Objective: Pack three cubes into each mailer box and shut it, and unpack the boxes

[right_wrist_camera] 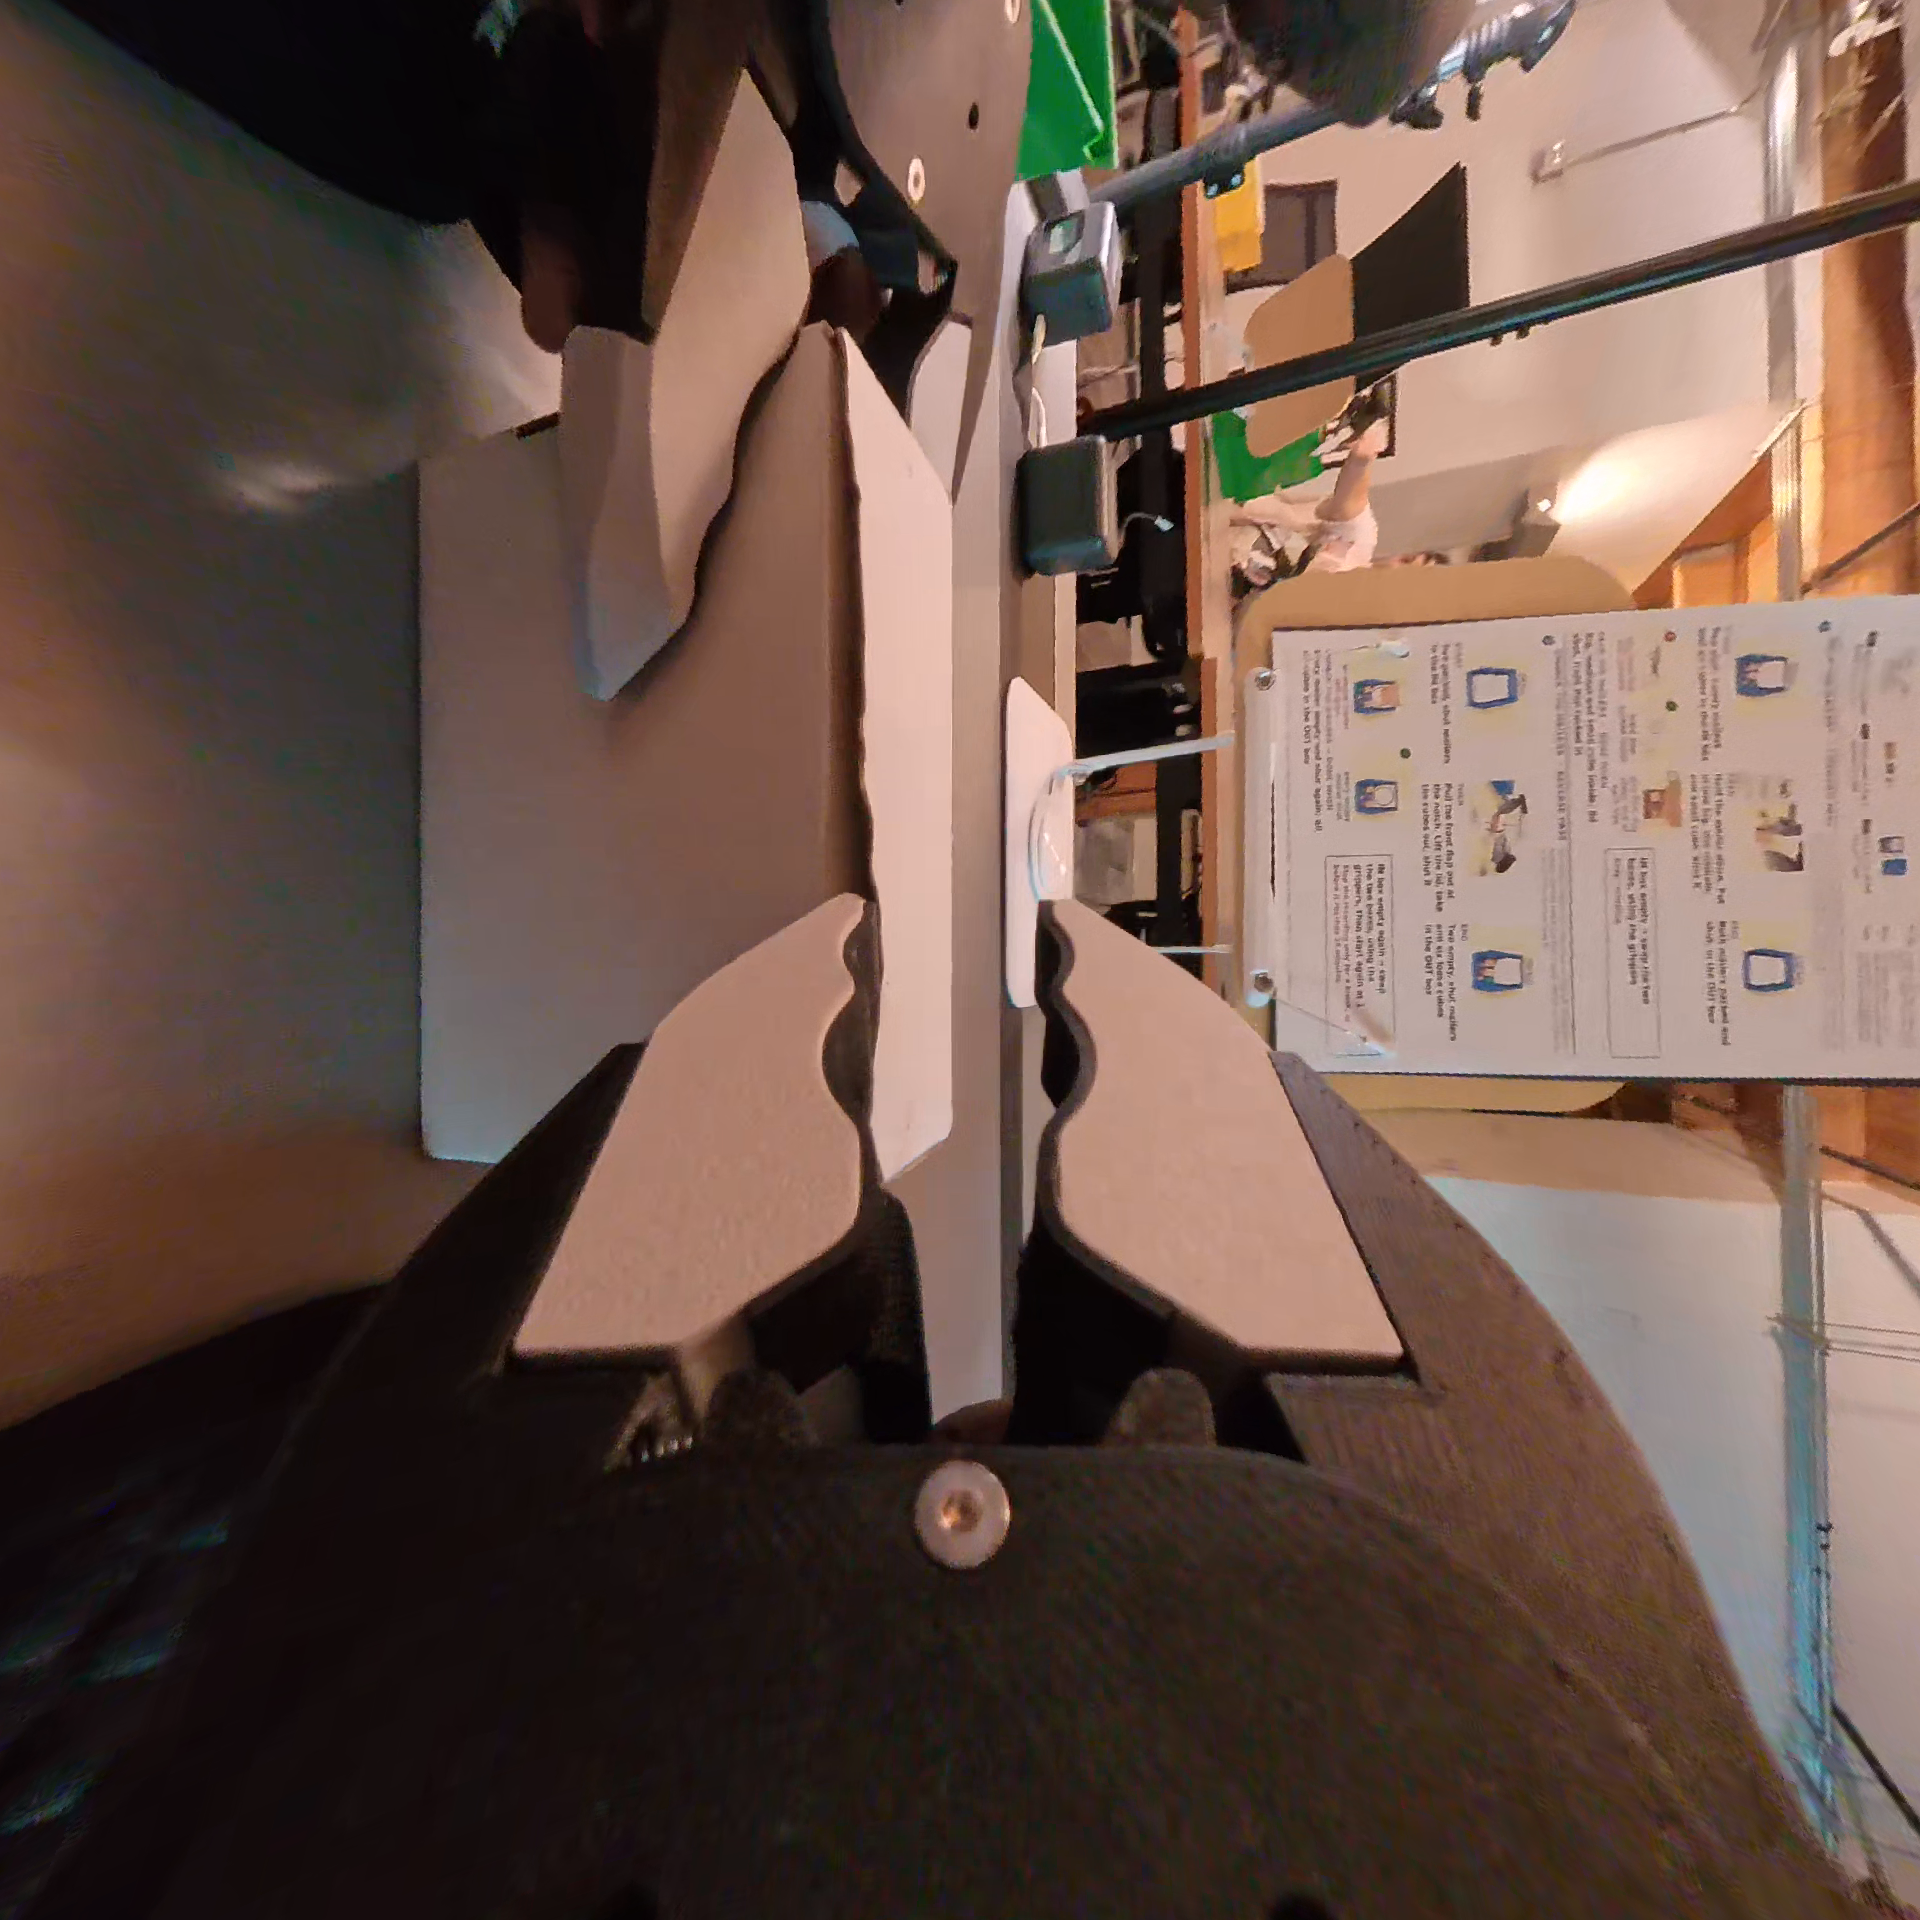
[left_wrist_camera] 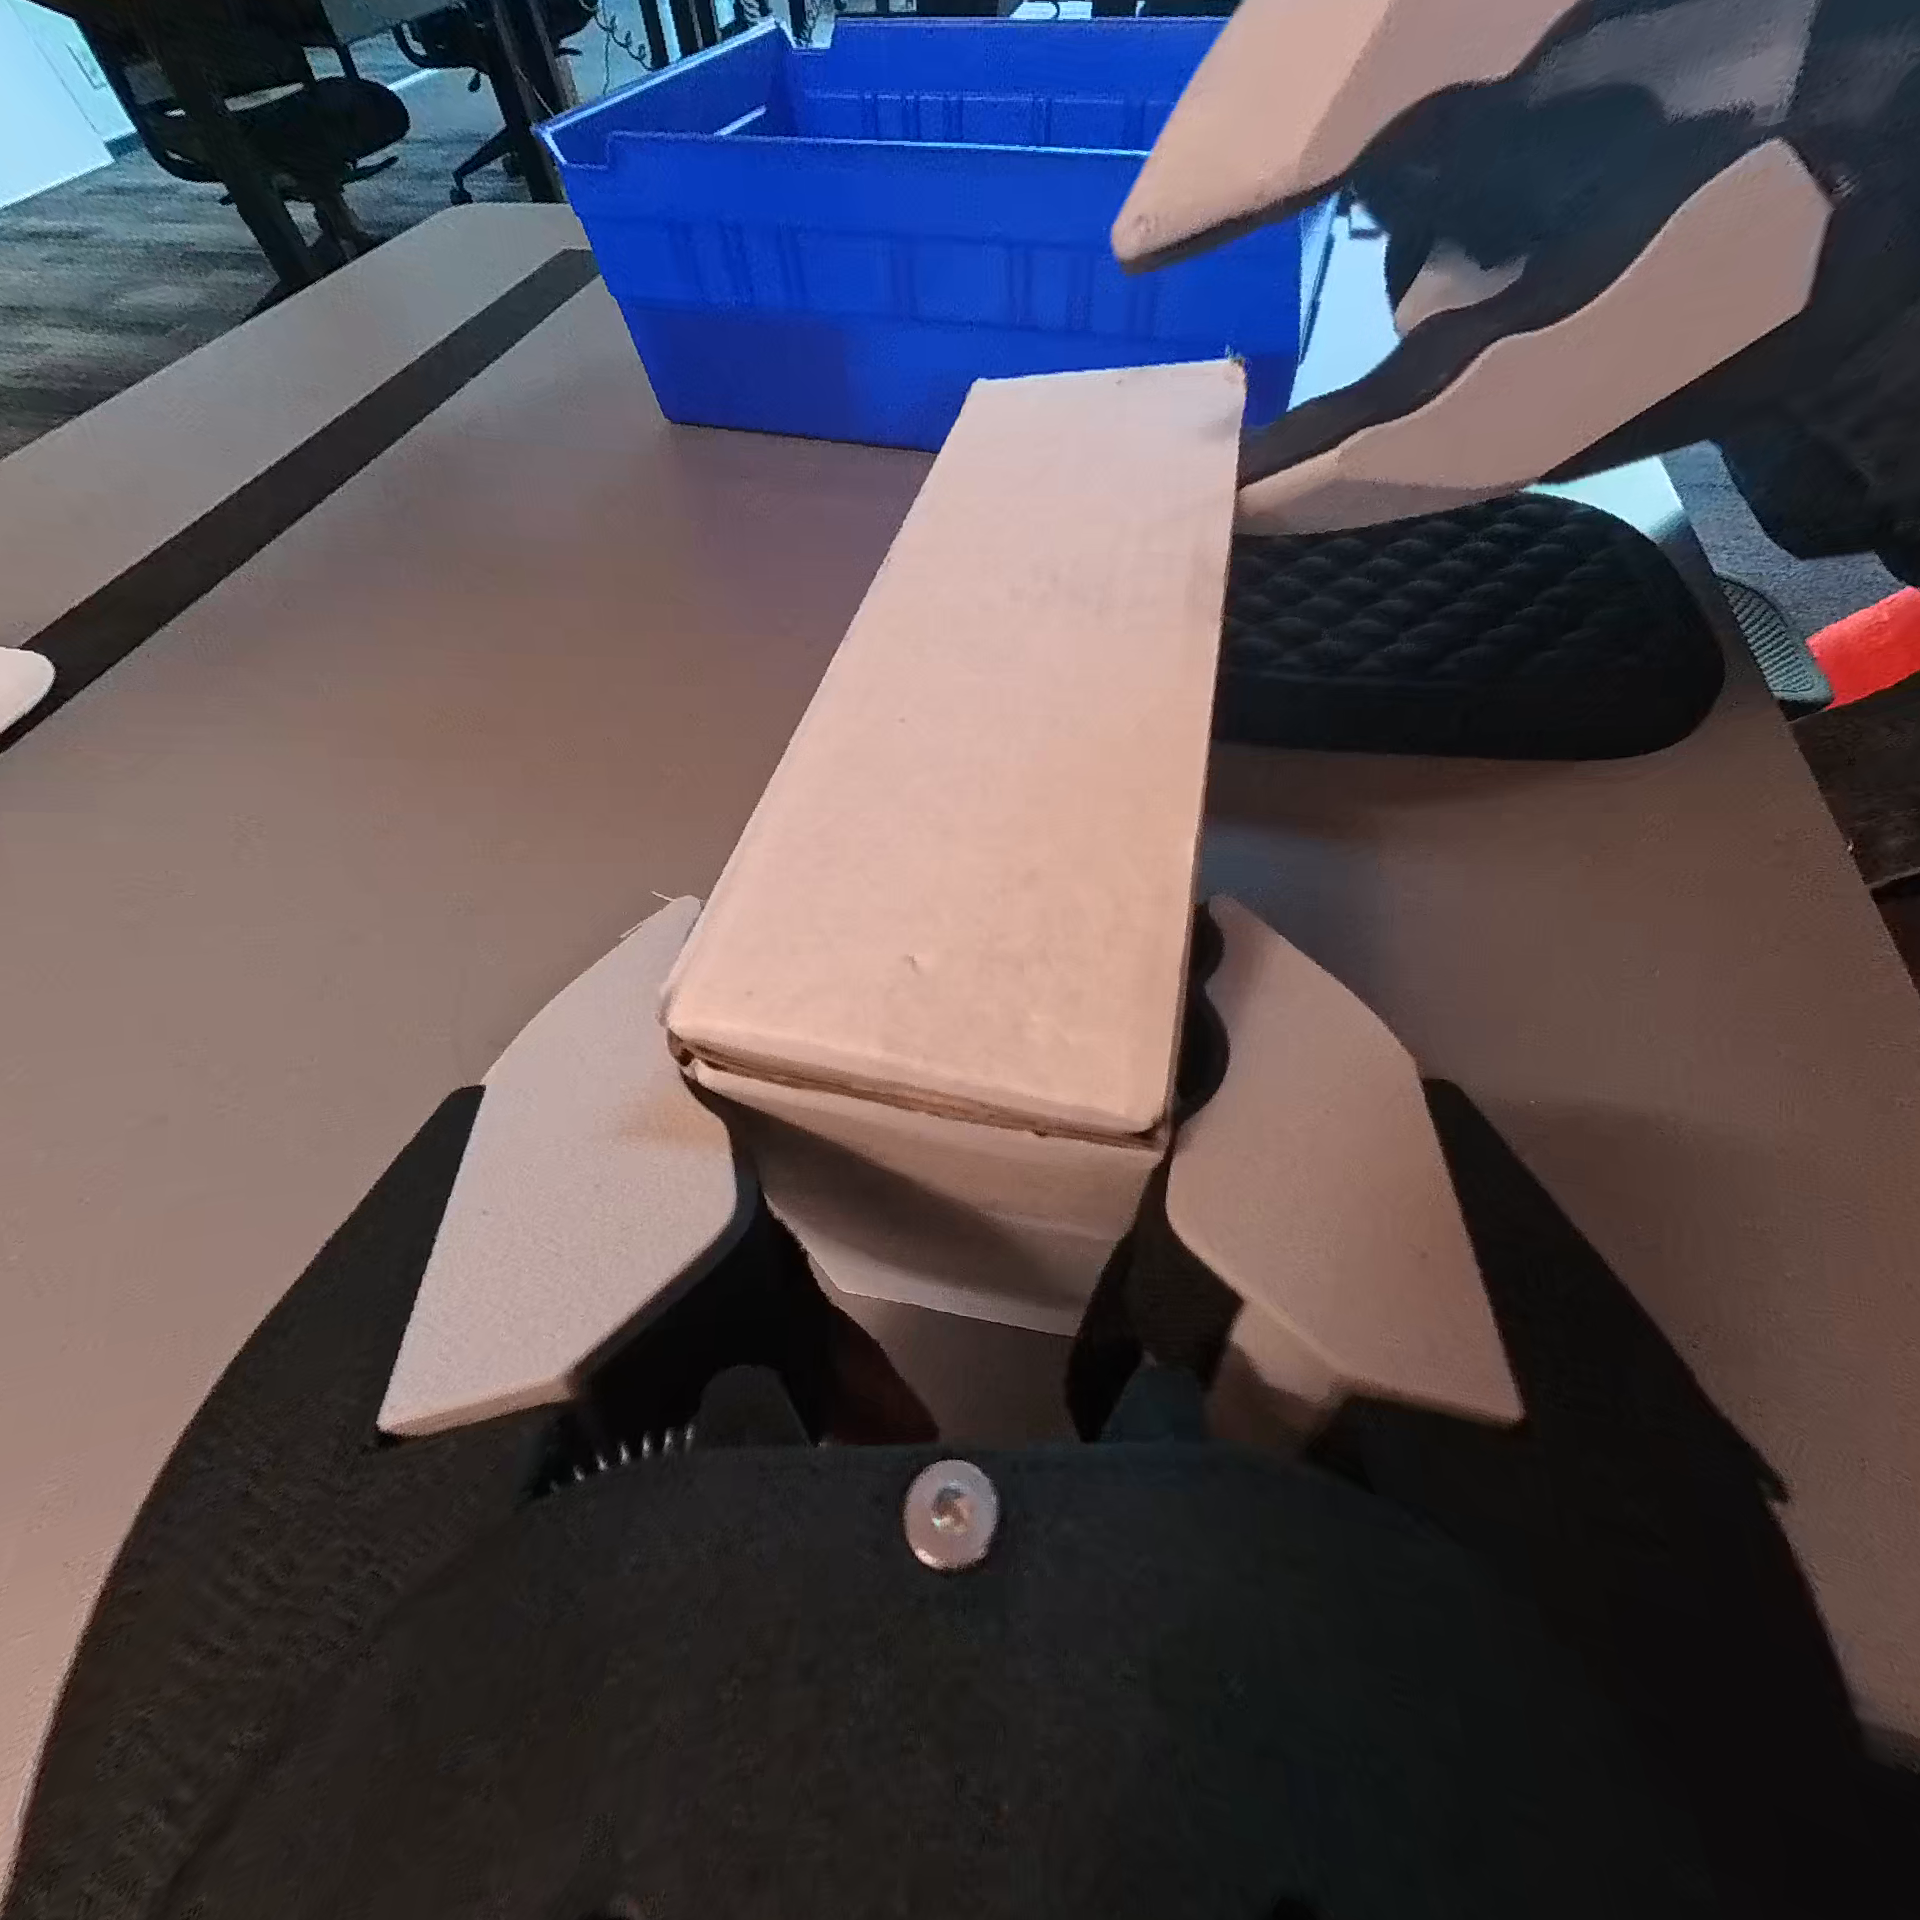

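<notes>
**Closed mailer held at one end, second gripper coming to the other**

Right now my left gripper (left_wrist_camera: 940,1049) is clamped on the near end of the mailer box (left_wrist_camera: 997,727), one finger pressed to each long side, and the box sticks out ahead of me, lifted off the brown table (left_wrist_camera: 364,779). The lid lies flat and the end seam looks tucked in, so I judge the box closed; whether cubes are inside I cannot tell, since none show in either view.

My right gripper (right_wrist_camera: 956,940) is rolled on its side at the far end of the box. Its fingers stand apart, with nothing between them. In the left wrist view the lower finger sits just beside the far right corner of the box and the upper one hangs above it. In the right wrist view one fingertip (right_wrist_camera: 831,935) lies along the box's edge; I cannot tell whether it touches.

Beyond the box stands the blue bin (left_wrist_camera: 883,260), and a black mesh chair seat (left_wrist_camera: 1455,634) shows past the table's right edge. A sheet of instructions (right_wrist_camera: 1600,842) hangs off to the side.

My guess at the step: either a finished box on its way to the bin, or a shut box about to be opened. If opening, the right fingers must catch the lid's front flap while the left holds firm. If carrying, I need the far end steadied so the box does not swing in a one-ended grip.
</notes>
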{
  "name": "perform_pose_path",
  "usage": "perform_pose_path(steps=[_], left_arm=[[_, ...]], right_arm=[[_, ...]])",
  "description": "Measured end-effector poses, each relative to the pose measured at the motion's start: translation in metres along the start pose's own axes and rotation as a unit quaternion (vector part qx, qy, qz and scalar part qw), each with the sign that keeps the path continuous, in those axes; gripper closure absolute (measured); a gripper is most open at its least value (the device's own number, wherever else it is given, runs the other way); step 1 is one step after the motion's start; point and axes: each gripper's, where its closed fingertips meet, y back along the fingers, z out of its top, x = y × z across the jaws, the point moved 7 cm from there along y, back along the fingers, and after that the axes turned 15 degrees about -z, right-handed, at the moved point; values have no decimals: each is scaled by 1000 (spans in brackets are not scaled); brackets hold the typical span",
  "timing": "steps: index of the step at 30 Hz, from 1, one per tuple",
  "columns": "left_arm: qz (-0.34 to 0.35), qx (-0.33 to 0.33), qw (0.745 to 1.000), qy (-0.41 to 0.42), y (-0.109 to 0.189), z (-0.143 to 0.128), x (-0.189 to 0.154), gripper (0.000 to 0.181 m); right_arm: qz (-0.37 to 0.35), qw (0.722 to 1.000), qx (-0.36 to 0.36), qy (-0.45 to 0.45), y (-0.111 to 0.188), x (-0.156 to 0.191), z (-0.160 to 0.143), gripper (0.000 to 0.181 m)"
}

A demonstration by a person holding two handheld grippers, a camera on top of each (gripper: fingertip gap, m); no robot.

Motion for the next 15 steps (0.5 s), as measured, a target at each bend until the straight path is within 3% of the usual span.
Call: perform_pose_path(steps=[3, 10, 15], left_arm=[[-1, 1, 1000, 1, 0, 0, 1, 97], [3, 5, 1000, 3, 0, 0, 1, 97], [9, 17, 1000, 3, 0, 0, 1, 97]], right_arm=[[12, 1000, 19, 2, -5, -1, 3, 153], [-1, 997, 34, 73, -17, 9, 9, 180], [65, 997, 34, 31, -21, 0, 8, 179]])
